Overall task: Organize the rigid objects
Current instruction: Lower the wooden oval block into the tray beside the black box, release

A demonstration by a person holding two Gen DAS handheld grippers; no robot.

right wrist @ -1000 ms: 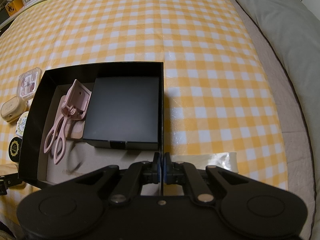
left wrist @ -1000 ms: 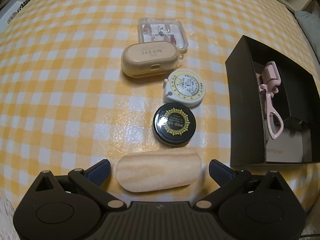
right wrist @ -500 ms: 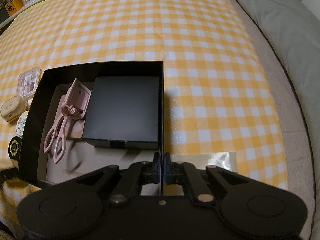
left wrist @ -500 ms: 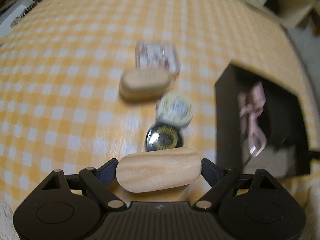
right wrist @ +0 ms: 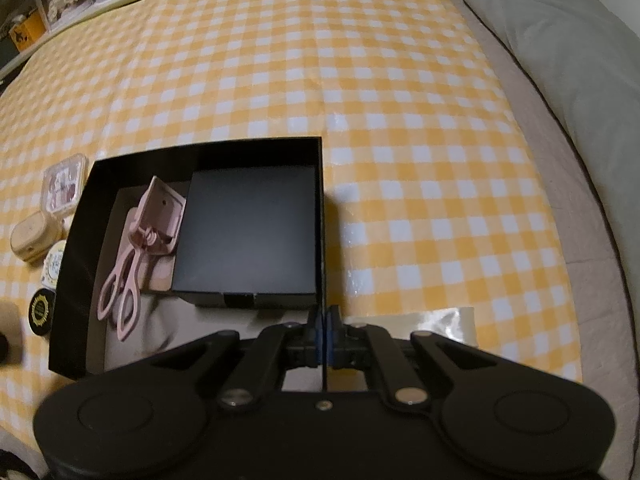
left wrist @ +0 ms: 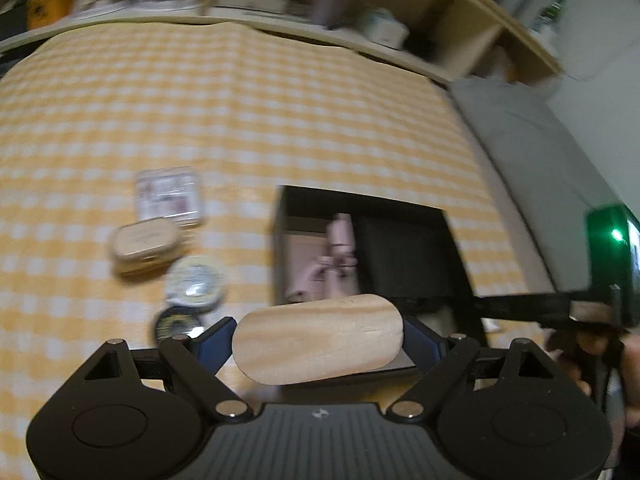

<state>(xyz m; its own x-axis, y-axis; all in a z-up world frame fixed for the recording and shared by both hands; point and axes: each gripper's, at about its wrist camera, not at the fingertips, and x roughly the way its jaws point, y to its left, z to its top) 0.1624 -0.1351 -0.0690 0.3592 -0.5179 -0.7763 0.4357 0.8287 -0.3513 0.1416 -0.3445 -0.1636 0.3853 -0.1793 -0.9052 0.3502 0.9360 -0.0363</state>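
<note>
My left gripper (left wrist: 318,336) is shut on a rounded wooden block (left wrist: 320,344), held in the air in front of the open black box (left wrist: 280,248). The box holds a pink eyelash curler (right wrist: 132,264) and a smaller black box (right wrist: 248,232). On the checked cloth left of it lie a clear case (left wrist: 168,196), a beige case (left wrist: 142,244), a white tape measure (left wrist: 196,284) and a black round tin (left wrist: 174,322). My right gripper (right wrist: 323,324) is shut on the near end of the black box's right wall (right wrist: 321,216).
A grey pillow (right wrist: 560,40) lies along the right side of the yellow checked cloth (right wrist: 400,160). Shelves with blurred items (left wrist: 360,20) stand behind the far edge. A person's hand (left wrist: 624,360) shows at the right of the left wrist view.
My left gripper closed on the wooden block, lifted it off the cloth and swung right toward the box, tilting upward. The right gripper and the box stayed put.
</note>
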